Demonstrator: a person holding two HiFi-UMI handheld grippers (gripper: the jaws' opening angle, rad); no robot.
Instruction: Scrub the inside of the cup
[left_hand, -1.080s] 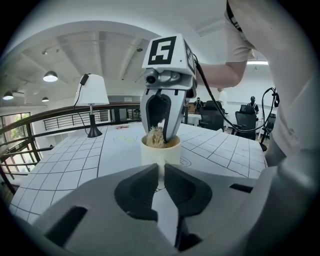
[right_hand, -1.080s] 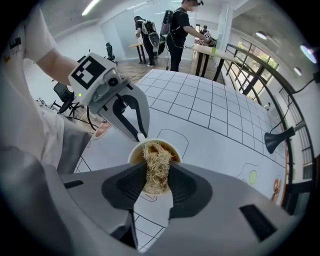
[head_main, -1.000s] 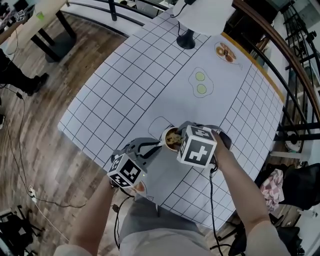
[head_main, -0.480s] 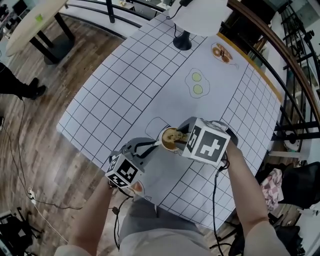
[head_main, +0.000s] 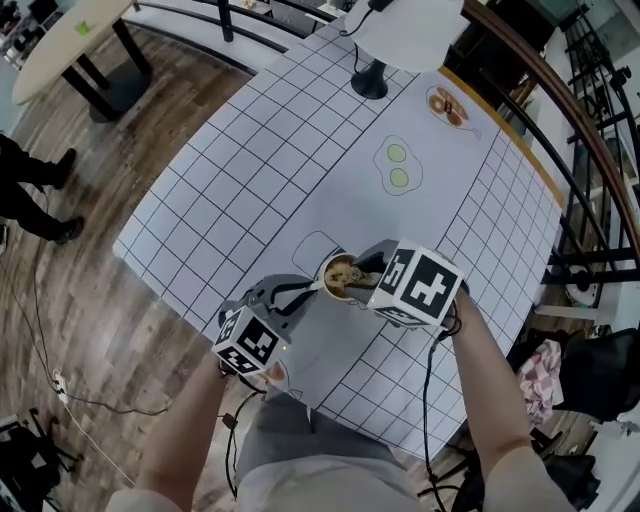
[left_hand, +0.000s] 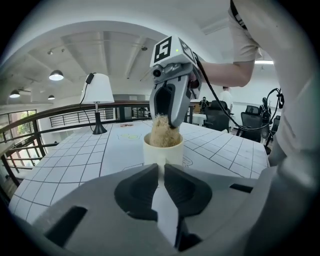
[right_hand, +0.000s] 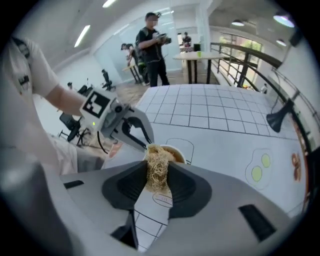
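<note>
room with wood floor (head_main: 110, 330)
grid-print table (head_main: 250, 180); lamp (head_main: 410, 35) at 12 o'clock; railing (head_main: 588, 135) at 2 o'clock; round table (head_main: 60, 50) at 10 o'clock

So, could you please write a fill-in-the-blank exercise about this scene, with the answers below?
The right gripper is shut on a tan fibrous scrubber, whose tip is ____ the cream round cup.
The left gripper is ____ on that cup.
The cup stands on a white table marked with a black ____.
Missing words: inside; shut; grid.
</note>
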